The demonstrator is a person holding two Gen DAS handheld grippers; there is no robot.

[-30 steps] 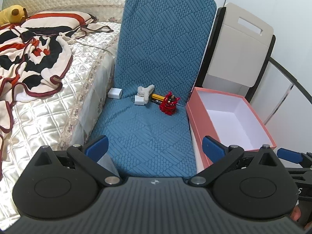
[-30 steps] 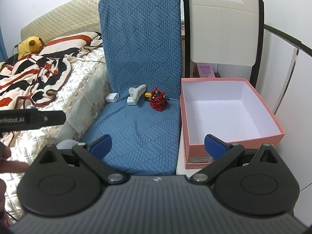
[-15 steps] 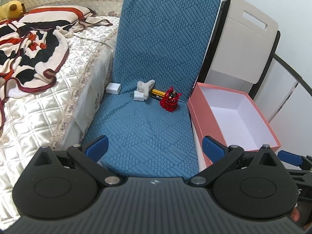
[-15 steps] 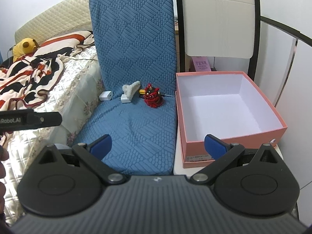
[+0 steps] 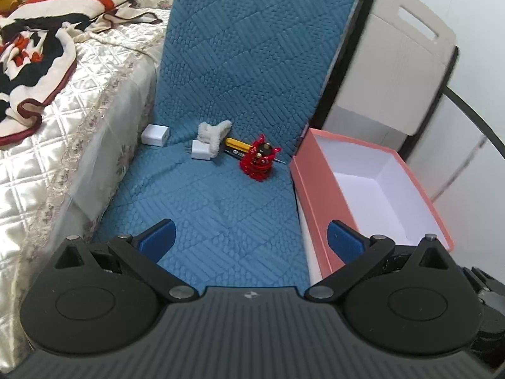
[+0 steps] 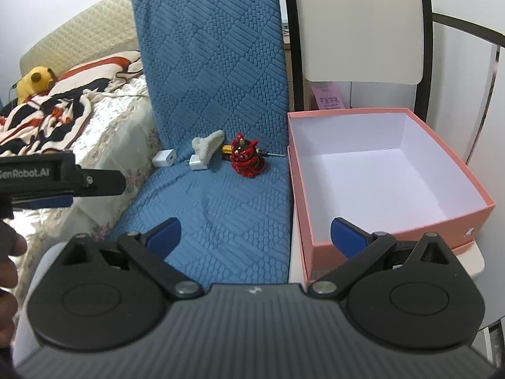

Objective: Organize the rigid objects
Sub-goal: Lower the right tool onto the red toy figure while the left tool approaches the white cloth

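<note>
My left gripper (image 5: 249, 237) and right gripper (image 6: 255, 232) both hang wide, empty. The red figurine (image 5: 259, 159) sits by the pink box (image 5: 318, 189) (still empty); a careless reach could nudge the yellow tool (image 5: 234, 144) behind it.

My left tongs (image 5: 251, 240) and right tongs (image 6: 256, 235): black bodies, blue pads. Teal quilted chair cushion (image 5: 227, 208), geometric weave. Glossy red figurine (image 5: 259, 159) with black-and-gold markings. Salmon-pink cardboard box (image 6: 386, 235), white inside. Far left, cream blanket (image 5: 38, 63) patterned black and red.
</note>
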